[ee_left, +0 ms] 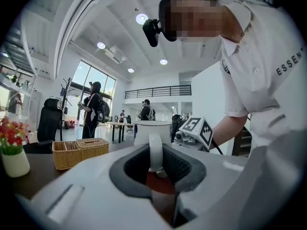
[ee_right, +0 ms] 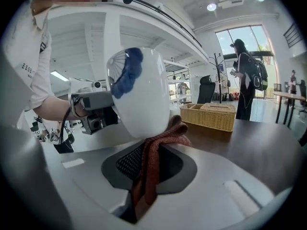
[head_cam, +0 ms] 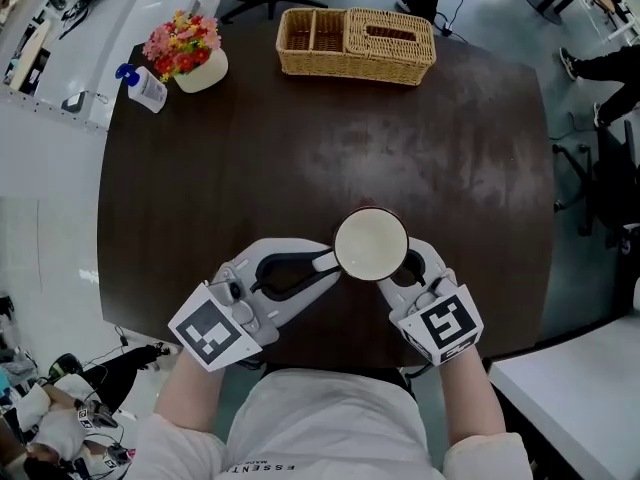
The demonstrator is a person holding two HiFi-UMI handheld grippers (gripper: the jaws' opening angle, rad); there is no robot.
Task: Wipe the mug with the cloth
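Note:
A white mug (head_cam: 371,245) hangs above the dark table, seen from above. My left gripper (head_cam: 327,264) is shut on its handle (ee_left: 154,151), which stands upright between the jaws in the left gripper view. My right gripper (head_cam: 402,271) is shut on a reddish-brown cloth (ee_right: 152,163). The cloth's bunched top presses against the mug's (ee_right: 140,92) underside and side in the right gripper view. A blue mark (ee_right: 128,72) shows on the mug's wall. From the head view the cloth is hidden under the mug.
A wicker basket (head_cam: 355,43) with compartments stands at the table's far edge. A white pot of flowers (head_cam: 190,53) and a small bottle (head_cam: 145,86) sit at the far left. The table's near edge (head_cam: 320,363) runs just under my grippers. People stand in the background.

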